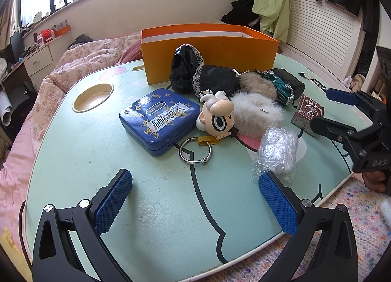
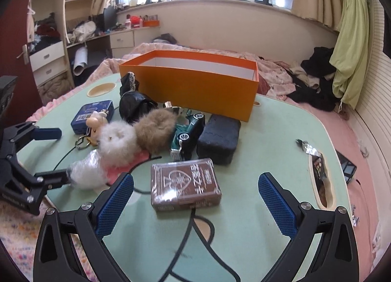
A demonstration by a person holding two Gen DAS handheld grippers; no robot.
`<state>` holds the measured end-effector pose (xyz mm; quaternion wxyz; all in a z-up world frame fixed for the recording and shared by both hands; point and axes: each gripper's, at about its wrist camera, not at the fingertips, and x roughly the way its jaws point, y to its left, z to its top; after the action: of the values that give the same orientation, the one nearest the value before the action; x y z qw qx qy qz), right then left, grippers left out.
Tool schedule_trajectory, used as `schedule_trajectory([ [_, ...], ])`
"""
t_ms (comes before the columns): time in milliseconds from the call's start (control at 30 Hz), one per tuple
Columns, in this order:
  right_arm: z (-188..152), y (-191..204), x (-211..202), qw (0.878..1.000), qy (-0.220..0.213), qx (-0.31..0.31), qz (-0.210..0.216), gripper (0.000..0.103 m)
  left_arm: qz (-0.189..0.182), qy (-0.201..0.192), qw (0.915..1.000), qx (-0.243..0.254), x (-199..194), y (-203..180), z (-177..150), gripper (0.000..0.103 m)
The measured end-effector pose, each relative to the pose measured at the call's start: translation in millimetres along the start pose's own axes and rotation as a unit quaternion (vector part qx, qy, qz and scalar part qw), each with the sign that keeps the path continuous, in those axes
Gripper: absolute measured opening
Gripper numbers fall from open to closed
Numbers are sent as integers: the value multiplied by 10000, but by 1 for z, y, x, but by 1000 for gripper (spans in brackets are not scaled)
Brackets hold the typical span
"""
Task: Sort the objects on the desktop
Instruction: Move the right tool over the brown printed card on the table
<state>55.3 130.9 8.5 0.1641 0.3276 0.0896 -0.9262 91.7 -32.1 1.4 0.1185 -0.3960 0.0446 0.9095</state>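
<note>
Dead center in the right wrist view, we've got the brown card pack (image 2: 186,187) lying between our wide-open right gripper (image 2: 195,206) fingers, long axis crosswise. Left gripper (image 1: 195,206), also spread open and empty, is further from it, so we'd say the right one's the better pick.

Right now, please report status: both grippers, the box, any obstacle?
Left gripper open, right gripper open, both holding nothing. Orange box open, no items visible inside. Clutter crowds box front; card pack nearest right gripper.

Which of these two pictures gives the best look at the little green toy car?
The right wrist view: the green toy car faces the camera, grille and wheels clear. In the left wrist view the car sits far back, partly hidden behind a brown fur ball.
</note>
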Motion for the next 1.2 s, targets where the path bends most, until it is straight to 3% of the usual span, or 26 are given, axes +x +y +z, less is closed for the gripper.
schedule_trajectory([
  [467,5,12,19,9987,456,-172,-154,101,5,1,10000,0,0,0,0,103],
  [633,9,-1,31,9959,859,269,69,101,5,1,10000,13,-3,-1,0,103],
  [1067,8,-2,30,9959,839,342,18,101,12,-3,10000,26,-4,-1,-1,103],
  [1133,7,0,27,9963,790,330,24,96,9,-3,10000,23,-4,-1,-1,103],
  [1167,7,1,26,9968,734,317,29,89,10,-3,10000,23,-4,-1,-1,103],
  [1200,7,3,23,9974,652,302,51,70,9,-3,10000,22,-4,-1,-1,103],
])
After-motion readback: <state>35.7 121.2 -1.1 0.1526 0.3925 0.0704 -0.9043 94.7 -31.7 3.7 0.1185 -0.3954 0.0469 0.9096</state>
